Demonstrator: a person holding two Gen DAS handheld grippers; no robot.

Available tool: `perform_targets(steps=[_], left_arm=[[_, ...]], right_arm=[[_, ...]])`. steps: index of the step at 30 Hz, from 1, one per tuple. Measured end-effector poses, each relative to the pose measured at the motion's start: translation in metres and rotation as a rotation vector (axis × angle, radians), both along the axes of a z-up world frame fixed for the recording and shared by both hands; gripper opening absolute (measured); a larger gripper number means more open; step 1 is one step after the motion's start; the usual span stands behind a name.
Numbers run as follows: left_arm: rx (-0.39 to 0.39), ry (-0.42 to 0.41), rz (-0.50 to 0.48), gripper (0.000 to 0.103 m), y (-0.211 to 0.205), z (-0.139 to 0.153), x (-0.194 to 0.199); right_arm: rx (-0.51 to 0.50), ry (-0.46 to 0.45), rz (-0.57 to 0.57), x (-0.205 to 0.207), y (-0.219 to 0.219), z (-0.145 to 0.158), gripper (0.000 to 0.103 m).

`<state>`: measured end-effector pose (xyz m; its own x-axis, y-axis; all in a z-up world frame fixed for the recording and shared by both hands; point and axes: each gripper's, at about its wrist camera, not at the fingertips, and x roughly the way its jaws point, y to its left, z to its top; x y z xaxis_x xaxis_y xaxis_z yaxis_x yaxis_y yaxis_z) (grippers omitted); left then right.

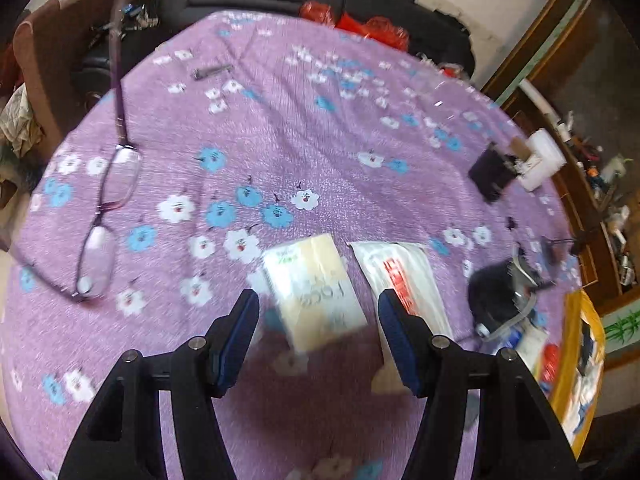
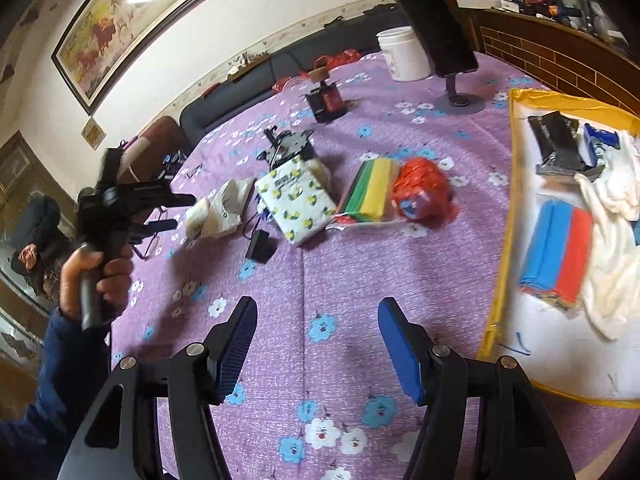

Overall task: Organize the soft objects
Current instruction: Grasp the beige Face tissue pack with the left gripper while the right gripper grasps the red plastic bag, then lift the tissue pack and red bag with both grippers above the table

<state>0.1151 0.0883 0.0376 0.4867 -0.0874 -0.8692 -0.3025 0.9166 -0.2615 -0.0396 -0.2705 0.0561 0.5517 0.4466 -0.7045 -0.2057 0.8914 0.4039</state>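
Your left gripper (image 1: 318, 340) hangs parted, gripping nothing, cream tissue pack (image 1: 314, 294) lying between its fingertips, untouched. Right gripper (image 2: 318, 348) spread apart, empty, over bare purple tablecloth (image 2: 340, 280).

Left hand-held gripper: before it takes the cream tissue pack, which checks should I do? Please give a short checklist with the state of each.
1. Left hand-held gripper jaws open and empty: ok.
2. Cream plastic-wrapped tissue pack lies between the jaw lines: ok.
3. White plastic pack with red print clear of the right-side finger: not ok, the finger overlaps it.
4. Purple-framed eyeglasses away from the path: ok.
5. Yellow-rimmed white fabric bin has free room: ok.
6. Sharp view: not ok, blurred.
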Motion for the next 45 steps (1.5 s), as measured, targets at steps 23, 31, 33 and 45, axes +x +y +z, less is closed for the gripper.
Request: perform_targets(steps=[23,31,33,45], left_arm=[[0.114,-0.265,-0.196,0.044,-0.057,0.039,-0.063],[0.087,-0.304,-0.331,0.043,-0.085,0.041,-0.068],[0.093,-0.318,-0.354,0.044,-0.092,0.042,-0.073],[0.115,-0.354,-0.455,0.044,-0.124,0.036,-0.086]], right_arm=[[-0.156,0.187,-0.212,0.126,-0.033,-0.014,0.05],[-0.26,0.205,-0.235,0.143,-0.02,-0.029,0.039],[-0.253,0.188,-0.229,0.141,-0.021,-0.027,0.037],[-0.136,-0.046,-0.102,0.059,0.01,0.019,0.037]])
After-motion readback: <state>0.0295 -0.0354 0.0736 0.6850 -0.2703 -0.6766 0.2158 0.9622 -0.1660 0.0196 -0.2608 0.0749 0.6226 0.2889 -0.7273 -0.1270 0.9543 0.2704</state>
